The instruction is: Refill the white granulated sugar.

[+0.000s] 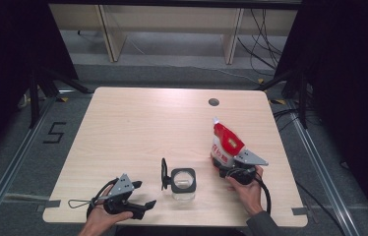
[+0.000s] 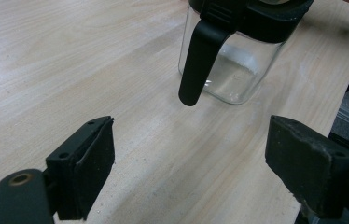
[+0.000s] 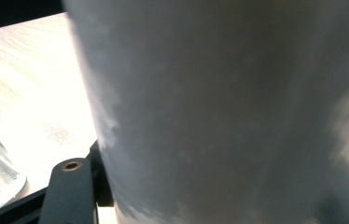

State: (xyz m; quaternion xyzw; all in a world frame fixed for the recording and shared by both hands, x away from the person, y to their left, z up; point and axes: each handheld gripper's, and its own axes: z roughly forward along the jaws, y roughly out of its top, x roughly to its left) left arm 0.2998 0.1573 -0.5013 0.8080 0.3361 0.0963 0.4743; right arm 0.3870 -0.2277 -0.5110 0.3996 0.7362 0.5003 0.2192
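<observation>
On the near half of the pale wooden table (image 1: pixel 138 123), the biggest risk sits with the red-and-white pouch (image 1: pixel 225 141): it stands tilted in the right gripper (image 1: pixel 227 166), whose jaws bracket its lower part, pressing close against the right gripper view's lens. The bag is soft and top-heavy, so a loose clasp could let it sag or slip sideways, and if it is tipped toward the jar too fast its contents would likely scatter over the wood rather than land inside. The clear square jar (image 1: pixel 183 183) is the next worry; it stands open just left of the pouch, its black hinged lid (image 1: pixel 164 173) flipped upright on its left side, and nothing steadies it. The left gripper (image 1: pixel 140 209) rests at the table's front edge with jaws spread wide and empty, the jar ahead of them in the left gripper view, so a nudge from the pouch might shove the jar. Beyond the table lie grey floor, black curtains, trailing cables (image 1: pixel 265 44) and light wooden furniture legs (image 1: pixel 113 34).
</observation>
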